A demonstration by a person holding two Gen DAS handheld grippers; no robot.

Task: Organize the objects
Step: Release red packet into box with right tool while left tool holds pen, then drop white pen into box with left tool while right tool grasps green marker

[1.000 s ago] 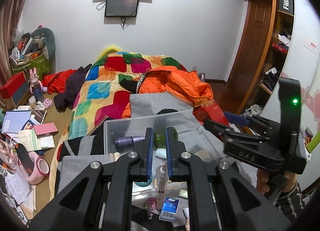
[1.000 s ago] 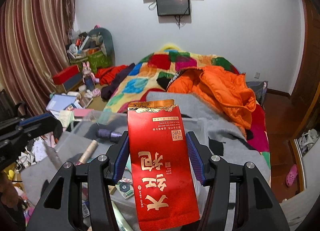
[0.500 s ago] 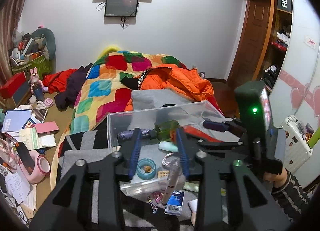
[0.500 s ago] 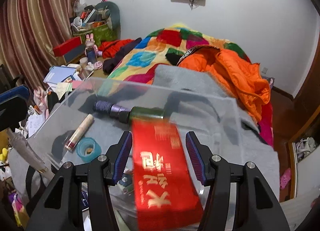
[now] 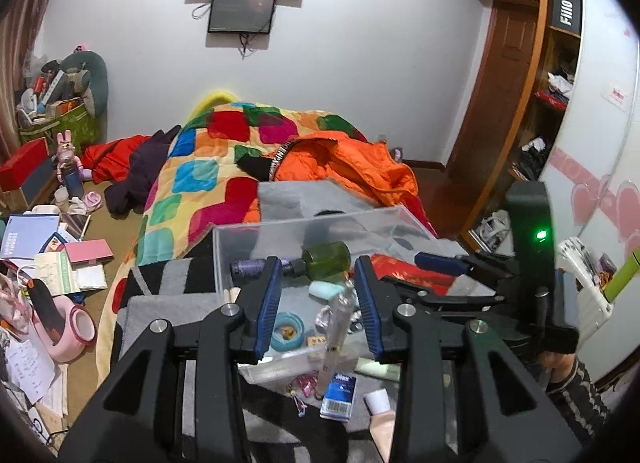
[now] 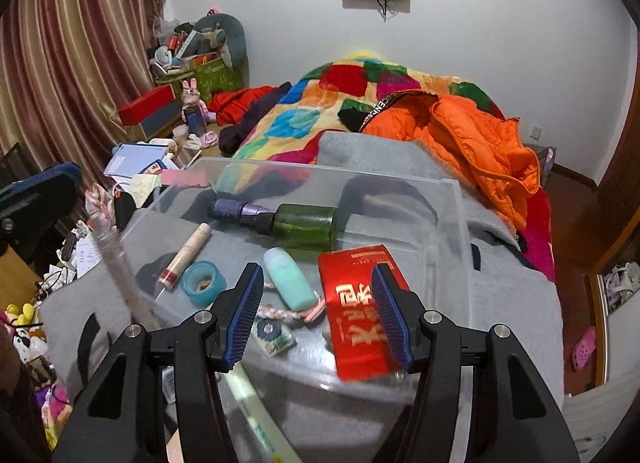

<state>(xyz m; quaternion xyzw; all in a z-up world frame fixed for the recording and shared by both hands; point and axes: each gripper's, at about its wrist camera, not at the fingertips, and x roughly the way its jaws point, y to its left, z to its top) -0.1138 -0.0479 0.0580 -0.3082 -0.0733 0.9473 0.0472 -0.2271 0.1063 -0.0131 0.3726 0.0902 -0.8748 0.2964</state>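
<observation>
A clear plastic bin [image 6: 456, 223] stands on a grey blanket on the bed. In it lie a green bottle with a purple cap [image 6: 304, 221], a mint tube [image 6: 290, 279], a beige tube [image 6: 186, 253], a teal tape roll [image 6: 202, 277] and a red packet [image 6: 356, 303]. My right gripper [image 6: 318, 315] is open over the bin, the red packet lying loose by its right finger. My left gripper [image 5: 316, 299] is open and empty above the bin's near side [image 5: 218, 259]. The right gripper also shows in the left wrist view [image 5: 460, 267].
A clear slim bottle [image 5: 338, 327] leans at the bin's near edge. A blue card pack [image 5: 339, 395] and a cream tube [image 5: 380, 415] lie on the blanket. An orange jacket [image 5: 352, 167] and a colourful quilt [image 5: 208, 167] cover the bed. Clutter fills the floor at left [image 5: 48, 255].
My right gripper moved down over the bin and let go of the red packet, which now lies inside. My left gripper opened, leaving the green bottle in the bin.
</observation>
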